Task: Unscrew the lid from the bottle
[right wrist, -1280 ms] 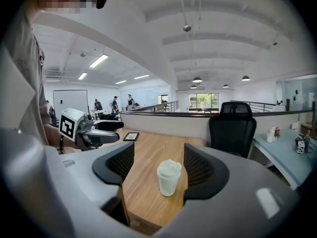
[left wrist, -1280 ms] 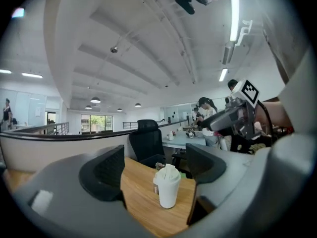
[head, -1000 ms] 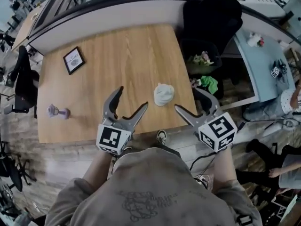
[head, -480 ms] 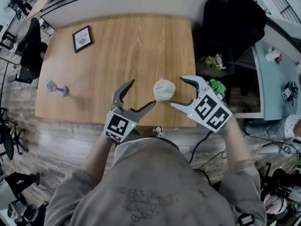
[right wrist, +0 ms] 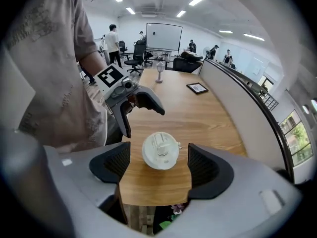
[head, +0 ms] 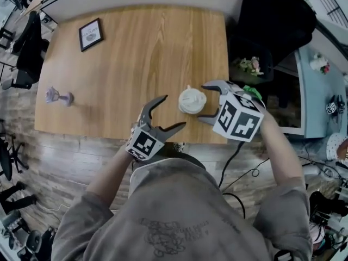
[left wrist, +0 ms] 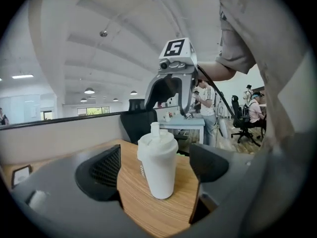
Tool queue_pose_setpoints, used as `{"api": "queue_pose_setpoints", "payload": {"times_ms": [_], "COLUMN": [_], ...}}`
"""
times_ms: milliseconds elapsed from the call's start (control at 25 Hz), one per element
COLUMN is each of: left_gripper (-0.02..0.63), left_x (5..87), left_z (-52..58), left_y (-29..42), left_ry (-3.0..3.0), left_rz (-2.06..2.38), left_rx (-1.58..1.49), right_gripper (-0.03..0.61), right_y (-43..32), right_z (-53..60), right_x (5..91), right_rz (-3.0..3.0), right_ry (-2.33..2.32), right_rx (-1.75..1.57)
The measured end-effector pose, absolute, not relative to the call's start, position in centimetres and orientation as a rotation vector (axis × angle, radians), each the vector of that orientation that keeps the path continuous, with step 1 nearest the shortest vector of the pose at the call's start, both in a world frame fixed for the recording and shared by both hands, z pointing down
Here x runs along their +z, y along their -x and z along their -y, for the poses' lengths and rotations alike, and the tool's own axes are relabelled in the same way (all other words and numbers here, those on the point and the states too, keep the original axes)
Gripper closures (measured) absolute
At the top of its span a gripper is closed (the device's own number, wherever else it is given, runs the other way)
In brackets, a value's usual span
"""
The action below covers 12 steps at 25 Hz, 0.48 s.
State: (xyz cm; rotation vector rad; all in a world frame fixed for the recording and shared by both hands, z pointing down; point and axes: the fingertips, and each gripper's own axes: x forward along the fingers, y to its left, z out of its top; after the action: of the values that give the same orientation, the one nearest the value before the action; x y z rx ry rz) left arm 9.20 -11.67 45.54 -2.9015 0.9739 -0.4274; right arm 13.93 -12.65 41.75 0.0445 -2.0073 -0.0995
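A white shaker bottle (head: 192, 100) with a domed lid (left wrist: 156, 142) stands upright near the front right corner of the wooden table (head: 141, 53). My left gripper (head: 173, 112) is open just left of it and level with it; the bottle (left wrist: 157, 165) shows ahead between its pads, untouched. My right gripper (head: 203, 102) is open at the bottle's right side and looks down on the lid (right wrist: 160, 150). That lid lies between its pads (right wrist: 115, 163) with gaps on both sides. Nothing is held.
A framed picture (head: 90, 34) lies at the table's far left, and a small purple object (head: 57, 97) stands near the left edge. A black chair (head: 272, 20) and a bin with green items (head: 251, 94) stand just past the right edge. The table's front edge runs right behind the bottle.
Both grippers have closed in on the bottle from its two sides. The right one has swung up beside and above the lid. The left jaws stand a little wider.
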Motion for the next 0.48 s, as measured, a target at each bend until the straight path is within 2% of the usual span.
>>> {"api": "queue_pose_setpoints", "payload": {"times_ms": [480], "left_gripper": [0.179], "left_x": [56.0], "left_z": [13.6], "left_y": [-11.3], "left_ry": [3.022], "left_rz": [-0.851], "left_rx": [-0.453], "right_gripper": [0.224], "right_y": [-12.6], "right_z": [13.6], "right_x": [45.7], "right_rz": [1.943], "right_ry": [-0.024], "right_rx": [-0.073]}}
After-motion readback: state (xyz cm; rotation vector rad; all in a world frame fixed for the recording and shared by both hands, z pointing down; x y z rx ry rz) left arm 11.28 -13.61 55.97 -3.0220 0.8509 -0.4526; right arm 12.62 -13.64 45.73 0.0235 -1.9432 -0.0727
